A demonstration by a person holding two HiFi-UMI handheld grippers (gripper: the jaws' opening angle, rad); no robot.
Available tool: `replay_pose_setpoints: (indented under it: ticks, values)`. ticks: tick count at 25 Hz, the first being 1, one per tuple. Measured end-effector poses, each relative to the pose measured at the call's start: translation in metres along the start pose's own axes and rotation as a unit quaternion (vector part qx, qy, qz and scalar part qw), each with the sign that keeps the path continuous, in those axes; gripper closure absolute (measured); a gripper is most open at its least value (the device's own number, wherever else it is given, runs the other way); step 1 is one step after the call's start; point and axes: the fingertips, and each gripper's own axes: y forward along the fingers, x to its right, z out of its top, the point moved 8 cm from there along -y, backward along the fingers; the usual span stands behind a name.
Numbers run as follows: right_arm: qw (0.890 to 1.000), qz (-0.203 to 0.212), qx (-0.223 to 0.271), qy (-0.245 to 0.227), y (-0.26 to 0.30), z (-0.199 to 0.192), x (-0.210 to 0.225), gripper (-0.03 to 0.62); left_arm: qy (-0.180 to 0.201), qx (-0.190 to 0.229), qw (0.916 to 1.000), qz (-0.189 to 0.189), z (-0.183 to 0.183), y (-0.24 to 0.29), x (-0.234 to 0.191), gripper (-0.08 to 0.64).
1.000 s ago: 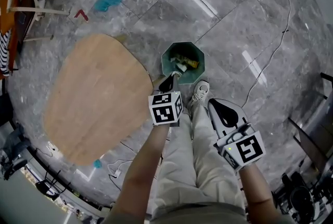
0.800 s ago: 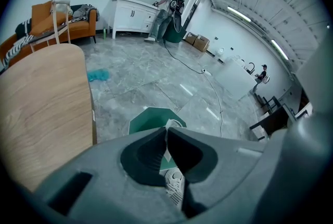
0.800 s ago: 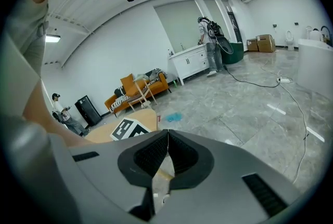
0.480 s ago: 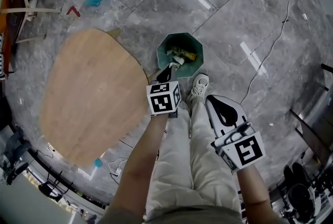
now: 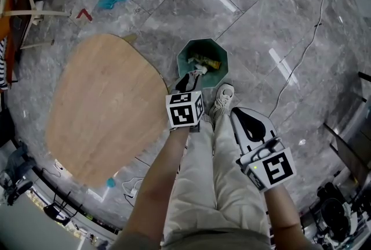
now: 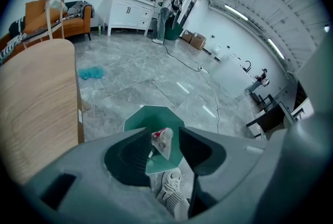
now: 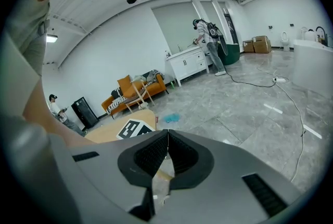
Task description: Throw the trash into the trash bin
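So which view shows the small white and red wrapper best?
The left gripper view: the small white and red wrapper is between the left gripper's jaws, which have just been opening. The head view shows only a pale speck; the right gripper view, nothing.

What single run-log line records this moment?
left hand-held gripper: jaws just opened, crumpled wrapper loose between | trash bin: below | right hand-held gripper: shut

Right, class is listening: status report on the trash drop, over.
Left gripper just opened, crumpled wrapper between its fingers, over the green trash bin. Right gripper shut, empty. Bin mouth unobstructed.
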Motion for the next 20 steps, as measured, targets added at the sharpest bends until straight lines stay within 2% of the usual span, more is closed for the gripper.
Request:
replay_pose_setpoints:
  ticks: [3, 13, 20]
  values:
    - [1.0, 0.0, 0.0, 0.0, 0.0, 0.005, -0.001, 0.583, -0.002, -0.002, 1.0, -0.003, 0.001, -0.004, 0.0, 0.354]
    - [1.0, 0.01, 0.004, -0.013, -0.008, 0.026, -0.015, 0.583, 0.007, -0.002, 0.9998, -0.02, 0.005, -0.044, 0.013, 0.35]
    - [0.999, 0.021, 0.011, -0.028, -0.012, 0.044, -0.026, 0.583, 0.003, 0.023, 0.9989, -0.04, 0.022, -0.076, 0.027, 0.351]
